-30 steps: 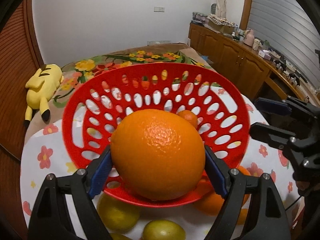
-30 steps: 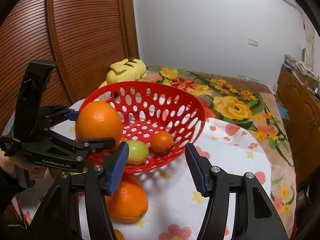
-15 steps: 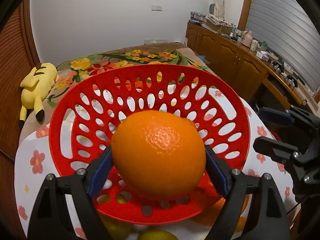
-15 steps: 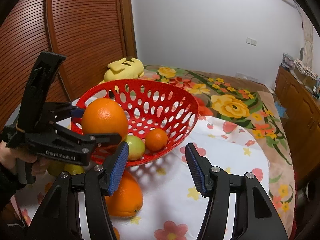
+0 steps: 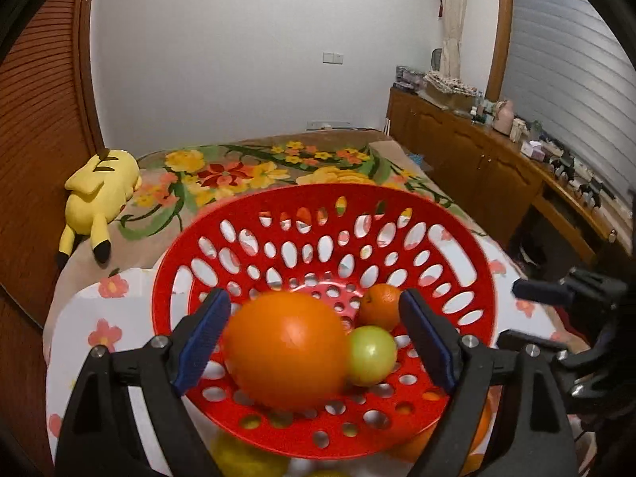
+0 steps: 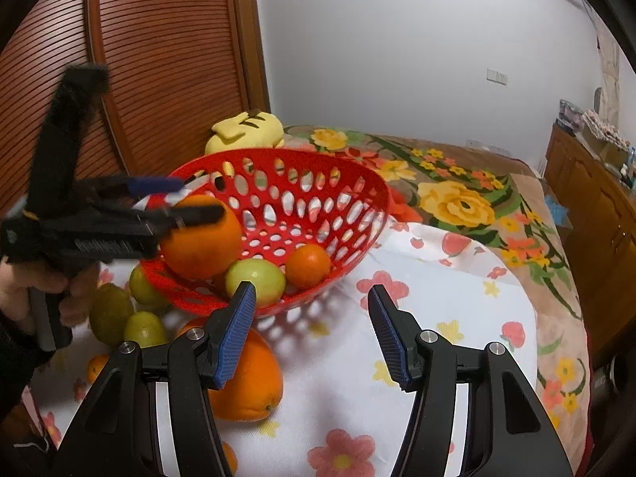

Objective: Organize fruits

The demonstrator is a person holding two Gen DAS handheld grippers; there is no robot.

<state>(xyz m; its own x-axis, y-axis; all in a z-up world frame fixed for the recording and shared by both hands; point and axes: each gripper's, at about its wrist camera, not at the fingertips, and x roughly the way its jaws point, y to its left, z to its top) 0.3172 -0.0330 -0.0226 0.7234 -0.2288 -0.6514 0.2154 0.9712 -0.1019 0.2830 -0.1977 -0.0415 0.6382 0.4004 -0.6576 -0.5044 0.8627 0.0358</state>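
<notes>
My left gripper (image 5: 314, 338) hangs over the near rim of the red basket (image 5: 473, 238), its jaws spread apart. The big orange (image 5: 286, 351) sits between them, inside the basket, and neither blue pad seems to press on it (it looks blurred in the left wrist view, so I judge it has just left the jaws and is settling). It rests against a green fruit (image 5: 371, 355), with a small tangerine (image 5: 379, 306) just behind that, all three in the basket's bowl.

My right gripper (image 6: 310, 334) is empty, jaws wide apart, hovering above the flowered cloth on the counter (image 6: 449, 302) on the near side of the basket. What I weigh next is which hand takes the next loose fruit. The second large orange (image 6: 254, 381) lies on the cloth just below and to the left of my right jaws, partly hidden behind the left pad, so the right gripper is clearly the nearer one. It is round, with no long axis to line up on; I only need to shift left and come down over it. Three greenish fruits (image 6: 129, 310) sit in a cluster beside the basket's left wall, under my left gripper, which suits that hand better.
</notes>
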